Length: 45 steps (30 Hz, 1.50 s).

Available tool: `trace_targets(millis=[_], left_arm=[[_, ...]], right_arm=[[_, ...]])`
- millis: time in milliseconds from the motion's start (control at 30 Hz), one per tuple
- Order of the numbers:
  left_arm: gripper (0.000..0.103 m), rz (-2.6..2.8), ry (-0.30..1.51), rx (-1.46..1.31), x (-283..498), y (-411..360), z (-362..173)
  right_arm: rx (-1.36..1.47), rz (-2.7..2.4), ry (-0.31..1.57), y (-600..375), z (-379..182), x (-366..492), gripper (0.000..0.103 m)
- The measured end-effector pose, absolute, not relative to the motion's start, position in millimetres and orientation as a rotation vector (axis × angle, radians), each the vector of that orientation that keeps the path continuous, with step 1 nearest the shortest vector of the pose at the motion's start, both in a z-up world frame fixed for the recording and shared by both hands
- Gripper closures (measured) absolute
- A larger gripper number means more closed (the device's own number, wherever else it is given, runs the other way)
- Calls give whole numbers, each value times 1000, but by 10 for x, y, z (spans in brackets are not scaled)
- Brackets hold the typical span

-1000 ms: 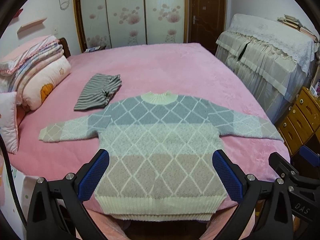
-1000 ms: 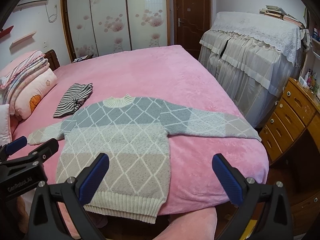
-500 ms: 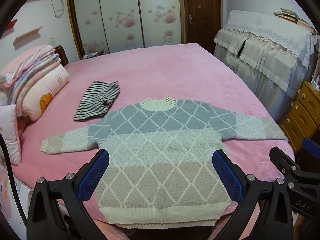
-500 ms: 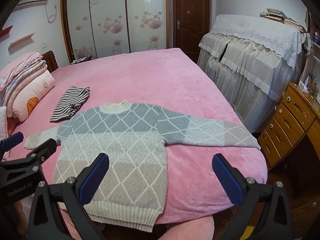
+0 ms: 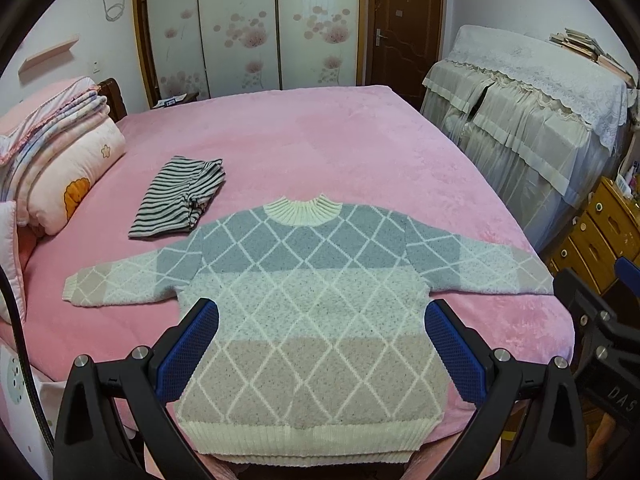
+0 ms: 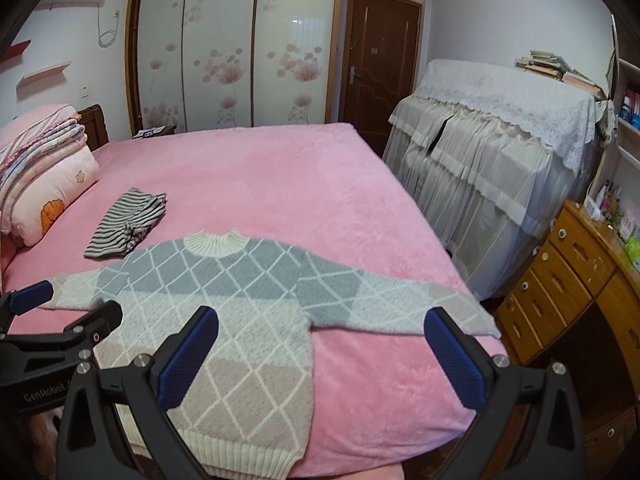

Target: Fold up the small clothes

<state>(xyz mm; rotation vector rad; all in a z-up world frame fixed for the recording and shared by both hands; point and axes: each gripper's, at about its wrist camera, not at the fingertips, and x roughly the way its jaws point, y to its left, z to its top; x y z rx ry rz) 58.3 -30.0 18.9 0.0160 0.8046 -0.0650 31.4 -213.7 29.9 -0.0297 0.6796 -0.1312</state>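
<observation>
Nearest: left gripper (image 5: 318, 344), jaws wide and holding nothing, hovering over the lower half of the sweater (image 5: 308, 312). Right gripper (image 6: 320, 346) likewise wide and empty, off toward the sweater's right side, partly over bare blanket. Probably poised there for a first fold, each within reach of a sleeve or a hem corner.

Beneath them: sweater spread flat and face up on the pink bed (image 5: 320, 140), ribbed hem at the near edge and just over it, collar pointing away, both sleeves stretched out sideways. Laid open like this, ready for sleeves to be turned inward; no fold made yet.

Just beyond the left sleeve: striped garment (image 5: 178, 204), bunched roughly, apart from the sweater, presumably waiting its turn or already dealt with; hard to tell which.

Farther left: stacked quilts (image 5: 56, 152) against the headboard. Farthest: wardrobe (image 5: 248, 24) with flowered sliding doors.
</observation>
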Motion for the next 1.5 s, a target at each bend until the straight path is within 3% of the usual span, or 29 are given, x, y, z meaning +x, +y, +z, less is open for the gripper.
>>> trace_targets(millis=[867,1500], left_arm=[[1,-73,781,-1,704,-424,402],[1,-9,792,-17,614,-234,382]], right_arm=[[-36,-79,614,-2208,585,276,0],[38,-64,670,-2128,461,235,0]])
